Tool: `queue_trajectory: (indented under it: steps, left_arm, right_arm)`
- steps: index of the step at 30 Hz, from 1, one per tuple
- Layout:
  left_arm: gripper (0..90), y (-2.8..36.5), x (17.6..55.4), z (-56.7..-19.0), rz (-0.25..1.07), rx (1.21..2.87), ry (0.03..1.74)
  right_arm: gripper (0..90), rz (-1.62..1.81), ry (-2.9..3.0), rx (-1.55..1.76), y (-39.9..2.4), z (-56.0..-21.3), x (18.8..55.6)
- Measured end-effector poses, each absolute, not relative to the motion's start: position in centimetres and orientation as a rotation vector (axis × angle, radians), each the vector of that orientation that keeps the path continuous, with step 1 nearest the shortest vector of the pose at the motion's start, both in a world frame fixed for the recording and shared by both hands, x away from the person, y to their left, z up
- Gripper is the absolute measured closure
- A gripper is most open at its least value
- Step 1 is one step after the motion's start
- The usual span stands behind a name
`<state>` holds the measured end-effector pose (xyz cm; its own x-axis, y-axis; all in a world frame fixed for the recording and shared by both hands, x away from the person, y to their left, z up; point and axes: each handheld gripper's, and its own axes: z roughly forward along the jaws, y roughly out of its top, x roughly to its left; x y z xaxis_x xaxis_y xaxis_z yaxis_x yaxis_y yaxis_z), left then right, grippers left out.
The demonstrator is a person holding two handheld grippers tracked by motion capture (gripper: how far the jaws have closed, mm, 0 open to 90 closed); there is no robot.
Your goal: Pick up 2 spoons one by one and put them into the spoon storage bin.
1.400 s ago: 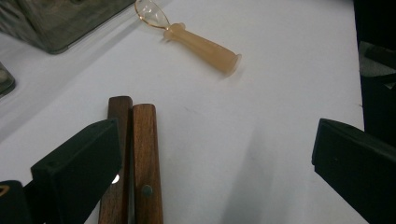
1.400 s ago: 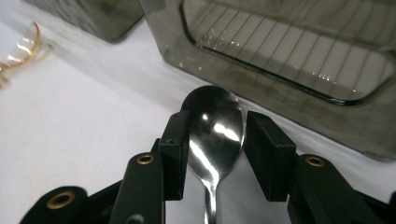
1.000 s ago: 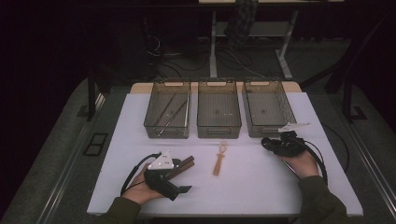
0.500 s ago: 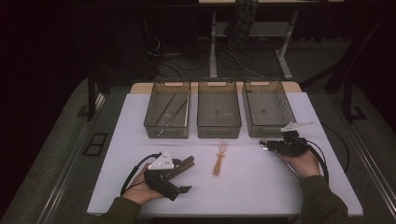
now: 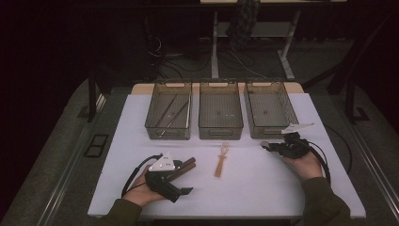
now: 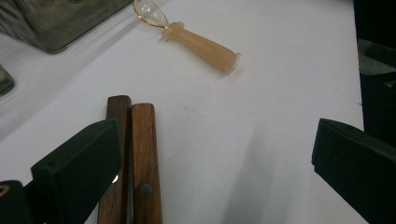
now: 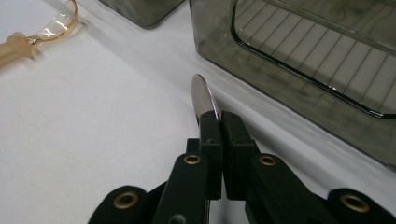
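Observation:
My right gripper rests on the white table at the right, in front of the right bin. Its jaws have just been closing, and in the right gripper view the gripper is shut on a thin metal utensil whose rounded tip sticks out past the pads. My left gripper lies at the front left, open, with one jaw over two wooden handles that lie side by side. An amber plastic spoon lies between the two grippers, untouched.
Three smoky plastic bins stand in a row at the back of the table: the left bin holds several thin utensils, while the middle bin and the right bin look bare. A cable loops behind my right hand.
The right gripper's jaws have come together on the metal utensil. Both hands have stayed where they were.

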<state>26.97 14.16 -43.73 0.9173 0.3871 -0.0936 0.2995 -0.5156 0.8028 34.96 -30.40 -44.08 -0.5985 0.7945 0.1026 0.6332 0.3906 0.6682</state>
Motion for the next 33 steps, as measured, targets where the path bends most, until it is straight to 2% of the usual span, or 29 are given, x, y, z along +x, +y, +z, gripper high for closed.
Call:
queue_trajectory:
  steps: [16,33]
  left_arm:
    - [0.0,14.2,27.0,-43.7,0.119,2.143,0.496]
    - [0.0,14.2,27.0,-43.8,0.116,2.137,0.502]
  right_arm:
    - [87.7,1.215,2.299,1.268,-30.9,-41.3,34.5]
    - [87.7,1.389,2.173,1.224,-28.3,-37.2,36.2]
